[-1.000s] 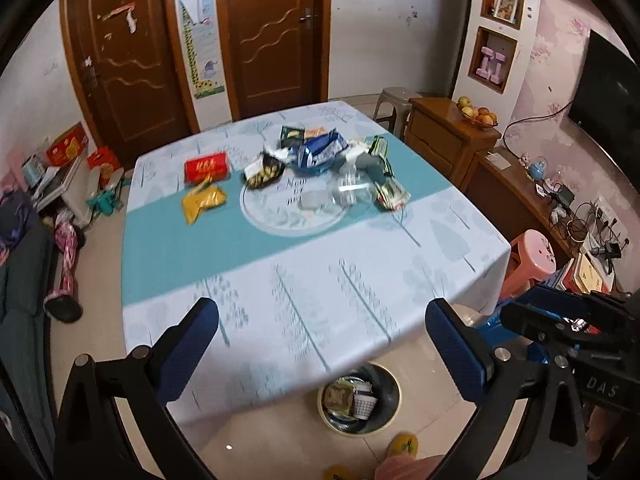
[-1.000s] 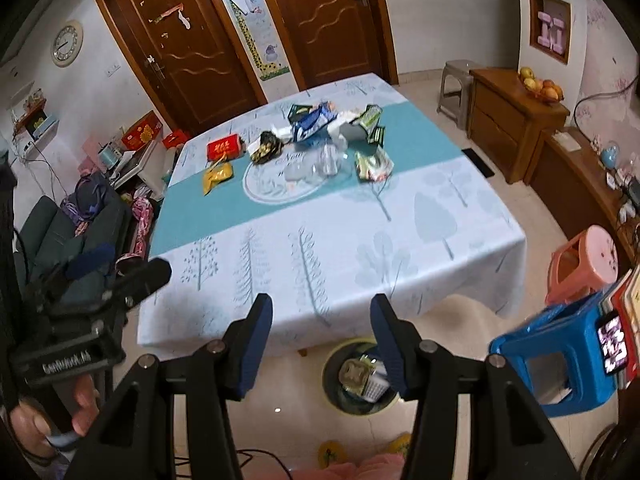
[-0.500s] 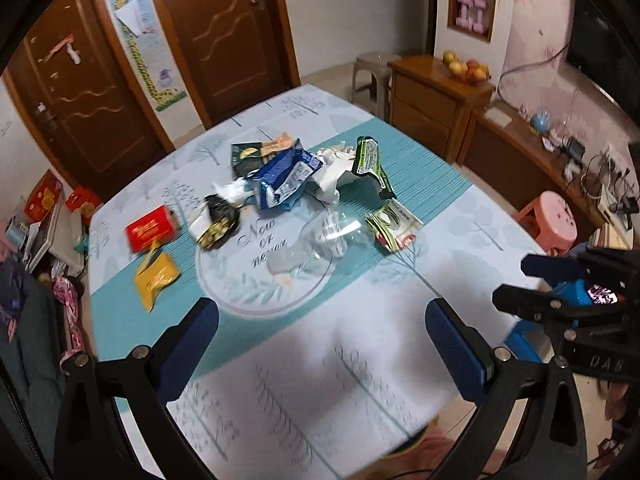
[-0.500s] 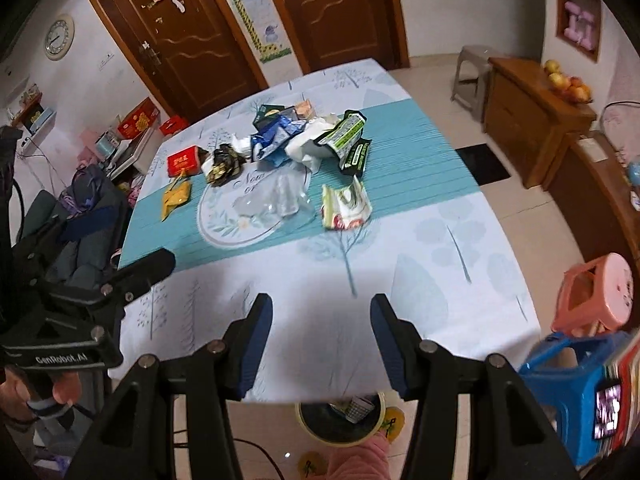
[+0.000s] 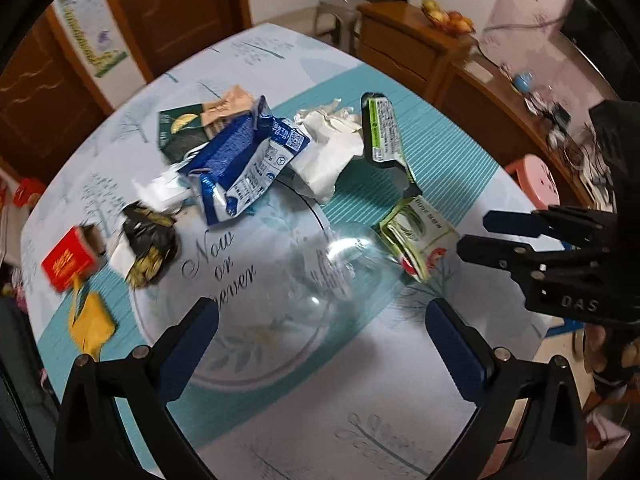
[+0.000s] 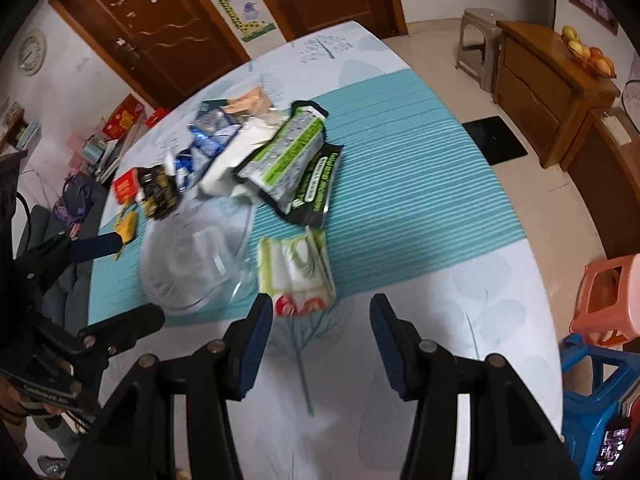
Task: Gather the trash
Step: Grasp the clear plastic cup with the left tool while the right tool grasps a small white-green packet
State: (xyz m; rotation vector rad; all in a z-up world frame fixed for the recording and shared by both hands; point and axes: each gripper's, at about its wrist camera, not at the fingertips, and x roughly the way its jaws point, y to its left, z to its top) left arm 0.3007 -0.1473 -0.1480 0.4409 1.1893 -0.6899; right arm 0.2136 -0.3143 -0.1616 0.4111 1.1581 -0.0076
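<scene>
Trash lies in a heap on the tablecloth: a blue-white bag, white crumpled paper, a green-black wrapper, a green-white packet, a black-yellow wrapper, a red box and a yellow wrapper. A clear plastic container lies just beyond my left gripper, which is wide open and holds nothing. My right gripper is open and bare, its tips just short of the green-white packet. The clear container sits to its left.
A wooden cabinet with fruit stands to the right of the table. A pink stool and a blue stool stand by the table's right edge, a grey stool farther back. Brown doors are behind.
Both grippers have moved forward and down over the table toward the trash heap. The floor bin below the near table edge has dropped out of view. Both stay open.
</scene>
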